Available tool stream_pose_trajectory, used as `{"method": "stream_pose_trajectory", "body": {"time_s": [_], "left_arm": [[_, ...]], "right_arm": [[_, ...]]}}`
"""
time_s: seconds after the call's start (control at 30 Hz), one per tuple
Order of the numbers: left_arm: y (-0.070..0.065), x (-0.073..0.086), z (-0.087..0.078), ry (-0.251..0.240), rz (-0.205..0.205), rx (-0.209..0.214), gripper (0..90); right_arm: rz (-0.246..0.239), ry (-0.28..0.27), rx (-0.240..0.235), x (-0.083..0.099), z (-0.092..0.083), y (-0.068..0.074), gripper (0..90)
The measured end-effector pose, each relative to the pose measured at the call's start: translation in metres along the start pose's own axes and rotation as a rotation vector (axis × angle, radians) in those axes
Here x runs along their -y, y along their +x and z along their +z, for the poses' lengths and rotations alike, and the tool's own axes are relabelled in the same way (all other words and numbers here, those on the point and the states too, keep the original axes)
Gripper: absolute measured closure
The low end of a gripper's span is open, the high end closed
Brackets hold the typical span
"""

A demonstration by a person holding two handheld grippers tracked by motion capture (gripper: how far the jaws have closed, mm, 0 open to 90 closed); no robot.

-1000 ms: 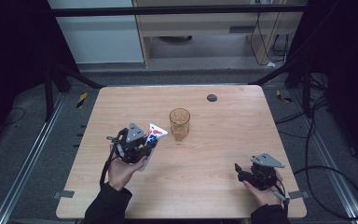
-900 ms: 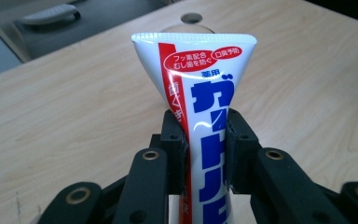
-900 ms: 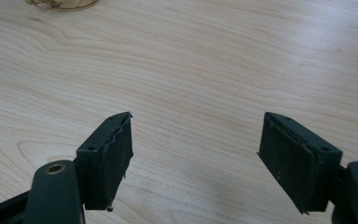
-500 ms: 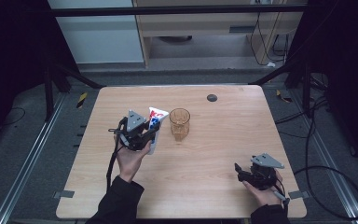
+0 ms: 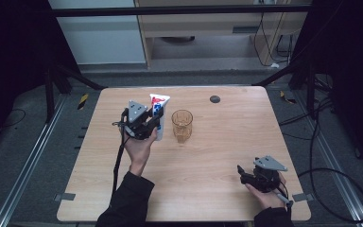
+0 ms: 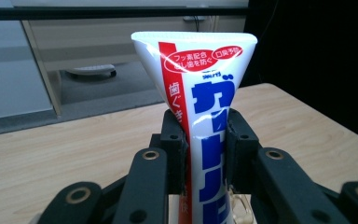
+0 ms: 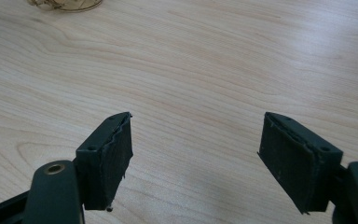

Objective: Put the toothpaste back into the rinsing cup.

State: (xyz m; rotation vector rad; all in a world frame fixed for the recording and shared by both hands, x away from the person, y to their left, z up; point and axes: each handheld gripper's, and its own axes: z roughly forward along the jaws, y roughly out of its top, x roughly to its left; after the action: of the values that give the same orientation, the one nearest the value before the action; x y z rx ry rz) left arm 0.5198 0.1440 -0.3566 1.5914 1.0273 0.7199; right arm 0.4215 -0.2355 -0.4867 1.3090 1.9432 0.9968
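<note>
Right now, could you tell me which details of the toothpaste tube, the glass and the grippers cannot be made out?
- toothpaste tube: its cap end, cut off by the bottom edge and hidden by the left gripper in that gripper's view.
- glass: cut off by the top edge in the right gripper view.
- small dark disc: too small in the high view to identify.

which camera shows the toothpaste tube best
The left gripper view: the toothpaste tube stands upright and close between the left tool's jaws, print readable. The high view shows it small beside the glass.
</note>
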Motion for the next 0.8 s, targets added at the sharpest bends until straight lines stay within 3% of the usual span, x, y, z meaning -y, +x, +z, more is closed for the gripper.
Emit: {"method": "stream_pose_trajectory", "body": {"time_s": [0.43, 0.53, 0.8], "left_arm": [[-0.007, -0.005, 0.026, -0.032, -0.010, -0.012, 72.1], [-0.007, -0.007, 0.030, -0.046, -0.028, -0.015, 72.1], [-0.013, -0.017, 0.036, -0.075, -0.027, -0.022, 72.0]], "right_arm": [[0.016, -0.005, 0.002, 0.001, 0.001, -0.002, 25.4], [0.013, -0.006, 0.002, 0.001, 0.001, -0.002, 25.4], [0.017, -0.001, -0.008, 0.000, 0.005, 0.001, 25.4]]}}
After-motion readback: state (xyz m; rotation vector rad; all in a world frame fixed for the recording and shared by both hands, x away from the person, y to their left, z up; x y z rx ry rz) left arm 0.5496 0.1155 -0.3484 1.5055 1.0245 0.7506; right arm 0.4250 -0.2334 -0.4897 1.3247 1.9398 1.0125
